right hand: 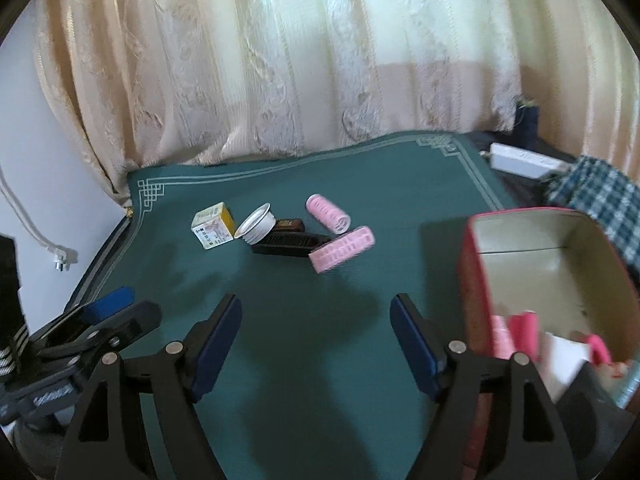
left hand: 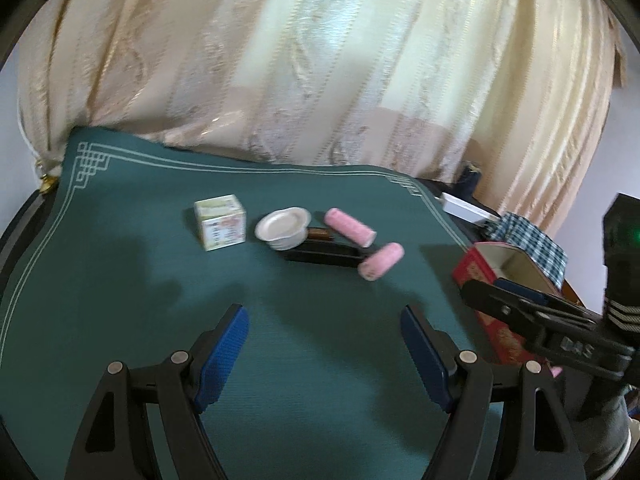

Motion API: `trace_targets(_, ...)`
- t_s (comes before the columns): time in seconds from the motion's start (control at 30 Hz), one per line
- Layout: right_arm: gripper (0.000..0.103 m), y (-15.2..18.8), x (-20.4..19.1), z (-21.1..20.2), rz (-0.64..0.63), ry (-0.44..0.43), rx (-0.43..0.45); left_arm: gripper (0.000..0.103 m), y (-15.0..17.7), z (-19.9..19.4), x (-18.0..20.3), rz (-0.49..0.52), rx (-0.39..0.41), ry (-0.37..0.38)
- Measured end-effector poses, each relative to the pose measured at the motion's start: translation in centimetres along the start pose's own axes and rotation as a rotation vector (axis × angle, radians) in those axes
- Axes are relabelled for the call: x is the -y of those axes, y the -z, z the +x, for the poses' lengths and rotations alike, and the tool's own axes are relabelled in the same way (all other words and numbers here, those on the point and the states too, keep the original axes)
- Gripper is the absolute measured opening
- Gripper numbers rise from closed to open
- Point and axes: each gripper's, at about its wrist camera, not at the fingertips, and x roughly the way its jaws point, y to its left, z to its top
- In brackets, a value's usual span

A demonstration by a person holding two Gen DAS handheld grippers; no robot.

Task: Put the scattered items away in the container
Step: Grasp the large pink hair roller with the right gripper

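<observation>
Several items lie mid-mat on the green mat [left hand: 120, 280]: a small cream box [left hand: 220, 222] [right hand: 213, 225], a white lid [left hand: 283, 229] [right hand: 256, 224], a black comb-like piece [left hand: 324, 254] [right hand: 292, 242], a small brown item [right hand: 290, 224] and two pink hair rollers [left hand: 349, 227] [left hand: 380, 261]. A red open box [right hand: 476, 280] [left hand: 476, 268] stands at the right, with pink and white things [right hand: 520, 332] inside. My left gripper [left hand: 324, 356] hovers open over bare mat, short of the items. My right gripper [right hand: 316, 344] is open too, just left of the red box, with nothing between its fingers.
A cream curtain [right hand: 320, 60] hangs behind the table. A white power strip [right hand: 524, 160] and a checked cloth [right hand: 600, 196] lie past the mat's right edge. A white cord with a plug [right hand: 60, 260] hangs at the left wall. Each gripper's fingers [right hand: 110, 303] show in the other's view.
</observation>
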Motion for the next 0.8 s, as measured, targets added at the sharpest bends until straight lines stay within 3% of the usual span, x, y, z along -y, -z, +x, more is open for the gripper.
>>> trace_targets(0.33,0.08,-1.8,-0.1,7.3,0.084,0.037,-0.091,0.08,-0.5,0.7,-4.1,-0.026,-0.011,-0.05)
trace_targets(0.8,0.08,-4.3,2.2,13.9,0.139,0.174,-0.132,0.08,0.1,3.0,-7.5,-0.105,-0.057,-0.056)
